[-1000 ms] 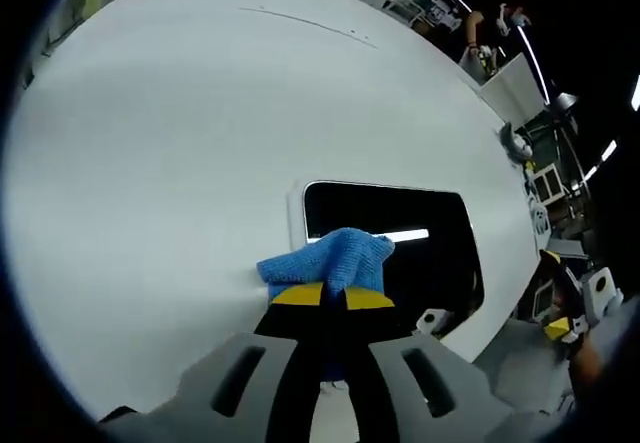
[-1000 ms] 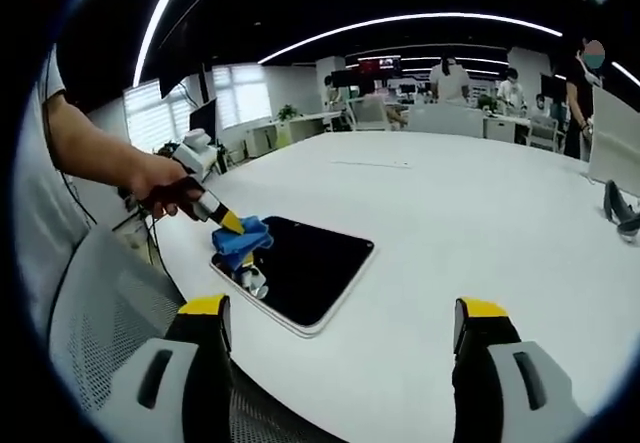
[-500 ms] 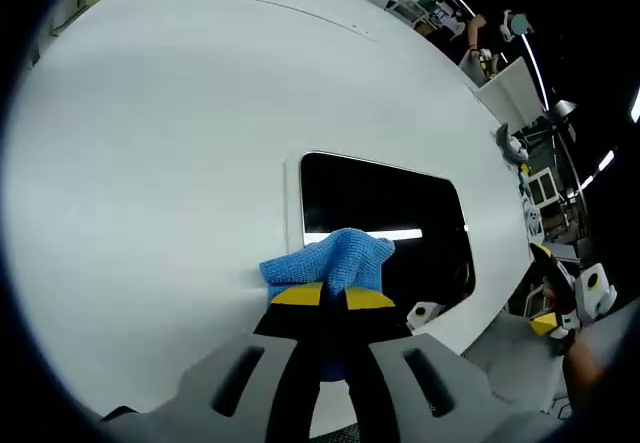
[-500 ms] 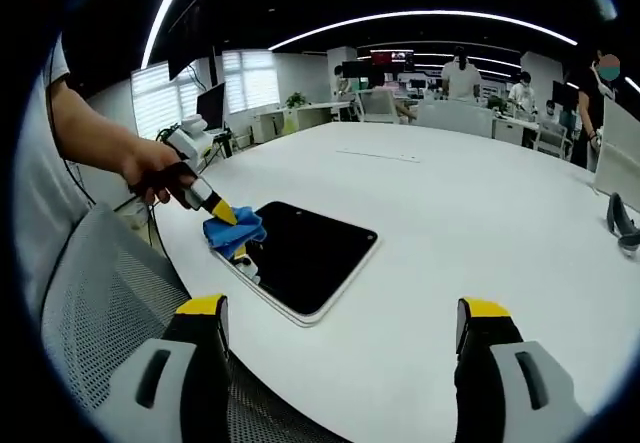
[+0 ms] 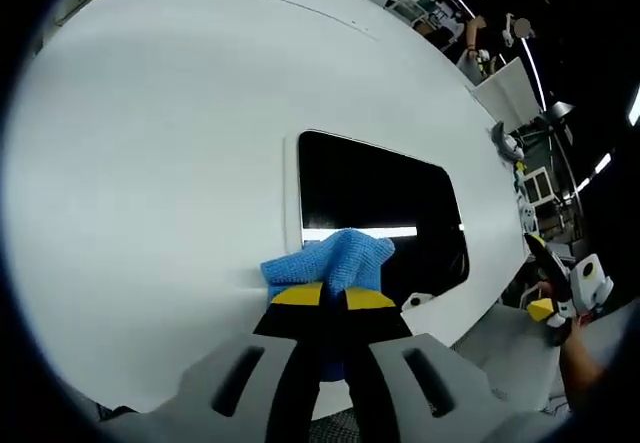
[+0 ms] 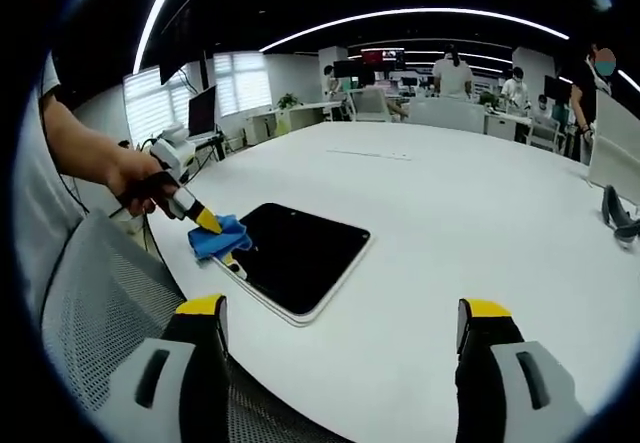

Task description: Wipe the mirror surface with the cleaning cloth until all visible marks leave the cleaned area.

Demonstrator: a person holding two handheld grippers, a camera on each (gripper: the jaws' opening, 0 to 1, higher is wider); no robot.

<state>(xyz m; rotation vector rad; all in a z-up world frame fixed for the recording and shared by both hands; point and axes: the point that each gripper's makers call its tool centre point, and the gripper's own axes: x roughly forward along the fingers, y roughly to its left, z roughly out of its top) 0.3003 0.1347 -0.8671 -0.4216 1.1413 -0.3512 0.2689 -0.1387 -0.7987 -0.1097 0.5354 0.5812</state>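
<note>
A dark rectangular mirror (image 5: 375, 208) (image 6: 298, 256) with a white rim lies flat on the white table (image 5: 150, 143) (image 6: 480, 223). My left gripper (image 5: 332, 295) (image 6: 203, 221) is shut on a blue cleaning cloth (image 5: 328, 261) (image 6: 215, 236), which rests at the mirror's near edge, by a corner. A strip light reflects in the glass just beyond the cloth. My right gripper (image 6: 340, 325) is open and empty, held over the table's near edge, well apart from the mirror. A person's hand (image 6: 130, 175) holds the left gripper.
A mesh chair back (image 6: 95, 303) stands beside the table at the left. A dark object (image 6: 620, 208) lies at the table's far right. Desks, chairs and several people fill the office behind. The right gripper (image 5: 555, 298) shows past the table edge.
The left gripper has drawn the cloth back across the mirror toward its near corner, so more bare glass shows beyond the cloth. The right gripper has stayed open and nearly still.
</note>
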